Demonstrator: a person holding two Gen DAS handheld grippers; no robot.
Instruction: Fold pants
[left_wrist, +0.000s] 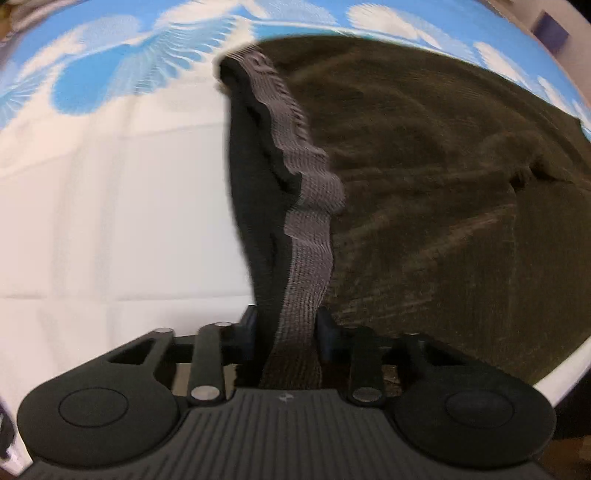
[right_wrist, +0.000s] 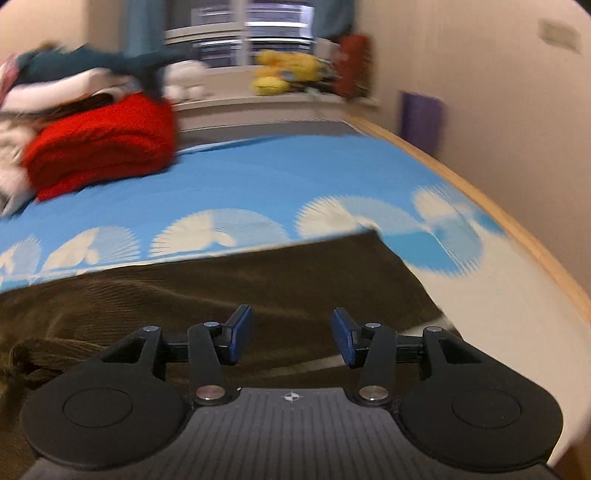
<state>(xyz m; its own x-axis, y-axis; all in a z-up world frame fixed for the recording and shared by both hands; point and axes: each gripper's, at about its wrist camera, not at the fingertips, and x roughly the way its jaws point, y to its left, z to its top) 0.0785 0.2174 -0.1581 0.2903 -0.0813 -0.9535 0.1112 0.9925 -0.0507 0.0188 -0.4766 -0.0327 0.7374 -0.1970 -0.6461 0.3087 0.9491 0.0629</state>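
Pants: dark olive corduroy, spread on the bed over a blue-and-white patterned sheet. Grey elastic waistband: lifted, pinched between the fingers of the left gripper. Right gripper: fingers spread apart, holding nothing, above the pants. Red folded garment: far end of bed, among piled clothes.

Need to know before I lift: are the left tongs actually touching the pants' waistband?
Touching. In the left wrist view the left tongs are shut on the grey waistband of the pants, which runs between the pads.
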